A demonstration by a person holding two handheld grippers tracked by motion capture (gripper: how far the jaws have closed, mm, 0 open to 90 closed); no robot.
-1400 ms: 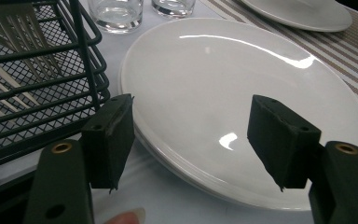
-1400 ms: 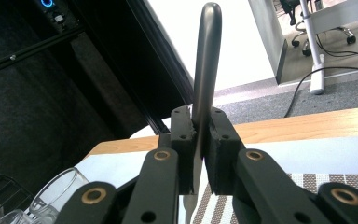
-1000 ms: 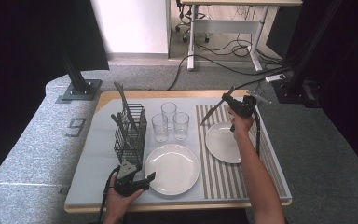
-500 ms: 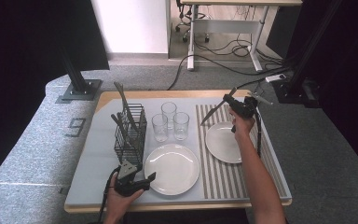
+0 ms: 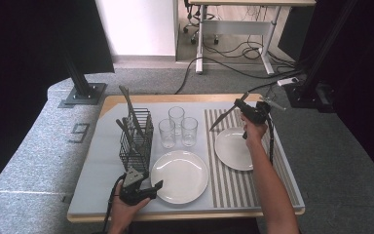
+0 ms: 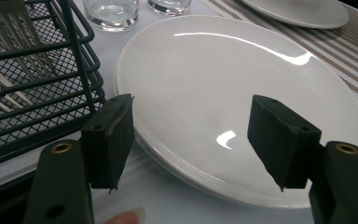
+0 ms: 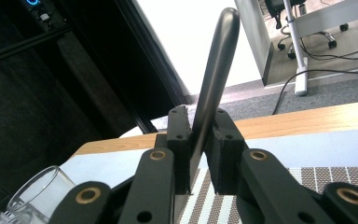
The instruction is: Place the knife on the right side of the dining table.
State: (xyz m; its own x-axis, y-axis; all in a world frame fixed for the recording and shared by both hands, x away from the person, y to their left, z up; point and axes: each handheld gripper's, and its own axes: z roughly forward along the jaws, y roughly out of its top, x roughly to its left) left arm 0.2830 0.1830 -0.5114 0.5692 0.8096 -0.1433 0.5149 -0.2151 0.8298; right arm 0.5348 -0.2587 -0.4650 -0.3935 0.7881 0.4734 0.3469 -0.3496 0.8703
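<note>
Pinching that knife (image 7: 213,79) by one end, the right gripper (image 7: 199,140) could easily let it swing loose onto the plate (image 5: 233,148) below, while the left gripper (image 6: 193,140) hangs wide open, holding nothing.

Basket (image 5: 135,139) left, glasses (image 5: 177,127) middle, plates (image 5: 181,175) front.

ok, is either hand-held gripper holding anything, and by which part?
Right hand-held gripper clamps a dark utensil partway along its length. Left hand-held gripper is open, holding nothing.

Lab: black curtains (image 5: 39,44), floor cables (image 5: 224,63)
</note>
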